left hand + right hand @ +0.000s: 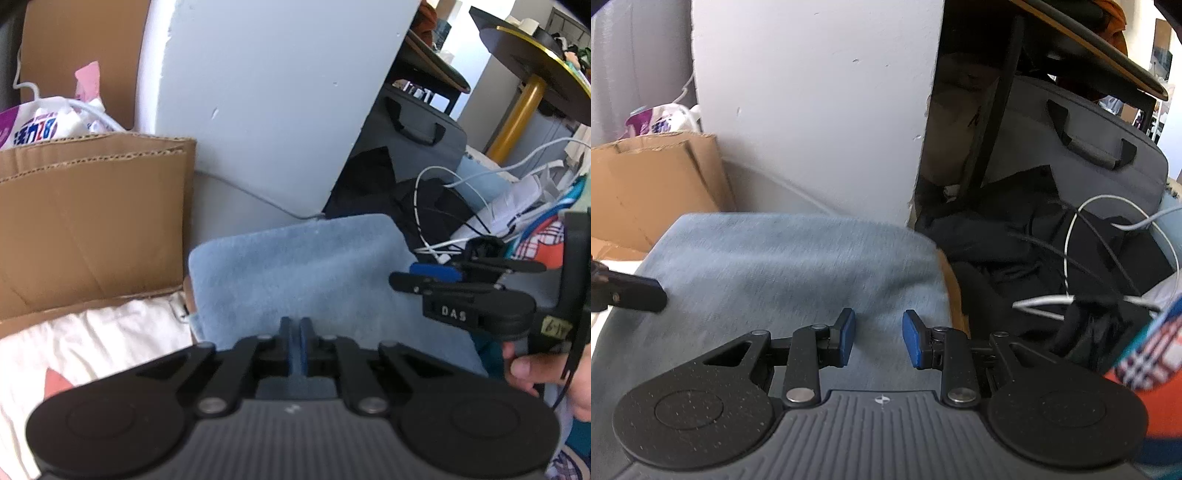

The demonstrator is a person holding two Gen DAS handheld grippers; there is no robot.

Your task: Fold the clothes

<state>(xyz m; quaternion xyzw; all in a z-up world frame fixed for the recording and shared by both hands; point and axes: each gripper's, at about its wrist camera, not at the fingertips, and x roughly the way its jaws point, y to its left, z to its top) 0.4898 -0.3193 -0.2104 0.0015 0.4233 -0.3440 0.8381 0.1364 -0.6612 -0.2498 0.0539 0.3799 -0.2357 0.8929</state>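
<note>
Left gripper (295,332): its two blue pads are pressed together with a thin fold of blue fabric pinched between them, at the near edge of the cloth.
Right gripper (879,338): its blue-padded fingers stand apart, released, hovering just over the right part of the cloth with nothing between them.
Cloth (295,273): a pale blue, fuzzy garment, folded into a rough rectangle with rounded far corners. It lies flat in front of both grippers, its far edge near the foot of a white pillar.
Hand (535,369): seen from the left camera, a person's fingers wrap the handle of the right gripper at the cloth's right edge.
White garment (92,343): crumpled fabric lying just left of the blue cloth, touching its left edge.
Box (92,221): brown cardboard, standing behind the white garment and left of the cloth; a printed plastic bag (48,122) pokes up beyond it.
Pillar (277,92): a wide white surface rising behind the cloth, scuffed in spots.
Dark clothes (1052,258): a black heap to the right of the cloth, with white cables (1071,258) looped across it.
Grey case (1089,147): a soft case with a handle, behind the dark heap.
Plaid fabric (1152,350): red, white and orange cloth at the far right edge.
</note>
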